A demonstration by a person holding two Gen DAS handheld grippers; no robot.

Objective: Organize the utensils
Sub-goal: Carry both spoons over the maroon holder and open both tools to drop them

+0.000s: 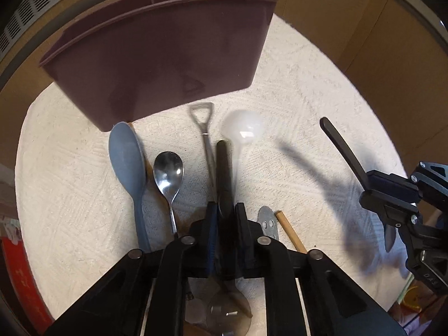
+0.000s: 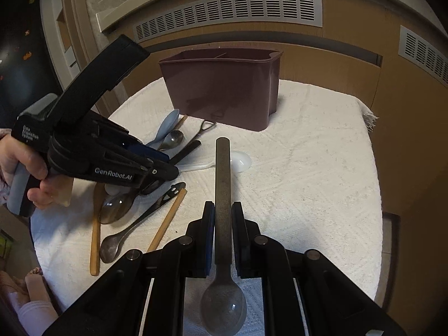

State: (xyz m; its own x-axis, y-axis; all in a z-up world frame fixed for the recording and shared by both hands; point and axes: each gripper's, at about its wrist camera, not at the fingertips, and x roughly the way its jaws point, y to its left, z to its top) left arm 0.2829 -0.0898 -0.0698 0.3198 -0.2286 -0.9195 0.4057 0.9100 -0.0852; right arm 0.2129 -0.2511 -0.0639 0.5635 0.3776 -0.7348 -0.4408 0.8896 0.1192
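Right hand-held gripper [image 2: 223,231] is clamped on a grey spoon [image 2: 223,280], handle forward; left hand-held gripper [image 1: 226,218] is clamped on a black-handled utensil [image 1: 224,168] over the table's white cloth [image 2: 308,168]. Step: transfer. Next calls for lowering each into the maroon caddy [image 2: 224,84] beyond the loose spoons.

A divided bin [image 2: 224,89] stands at the back of the towel [image 2: 308,168] that covers the desk, and the utensils lie in a loose heap in front of it, toward the left. The left gripper [image 2: 165,165] hangs over that heap with a dark-handled utensil [image 1: 224,173] between its fingers, while to its right the right gripper [image 2: 223,218] holds a spoon [image 2: 223,266], handle pointing toward the bin
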